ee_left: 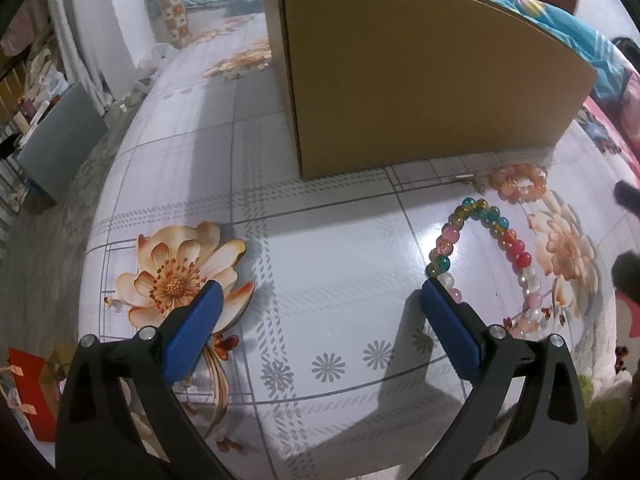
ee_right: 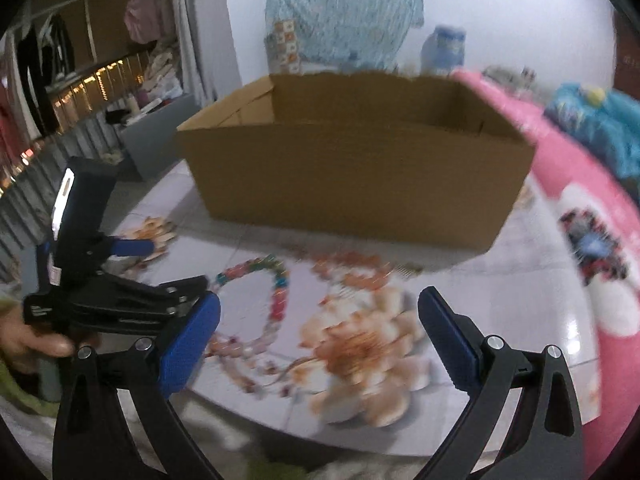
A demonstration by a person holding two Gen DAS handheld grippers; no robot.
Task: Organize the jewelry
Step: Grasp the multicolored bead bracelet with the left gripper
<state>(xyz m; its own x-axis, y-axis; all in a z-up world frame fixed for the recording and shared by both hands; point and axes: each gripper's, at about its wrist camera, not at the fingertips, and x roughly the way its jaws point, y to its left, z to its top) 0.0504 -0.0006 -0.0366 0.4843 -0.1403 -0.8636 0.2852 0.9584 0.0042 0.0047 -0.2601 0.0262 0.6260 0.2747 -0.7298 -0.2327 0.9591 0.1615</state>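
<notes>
- No readable text, label, brand, number or sign shows in either view.
- The plain brown cardboard box (ee_left: 424, 80) bears no print on its visible sides.
- Marks on the pink printed cloth (ee_right: 576, 216) at the right are too blurred to read.

multicolour bead necklace (ee_left: 486, 256), orange bracelet (ee_left: 519, 181), lying flat
</notes>
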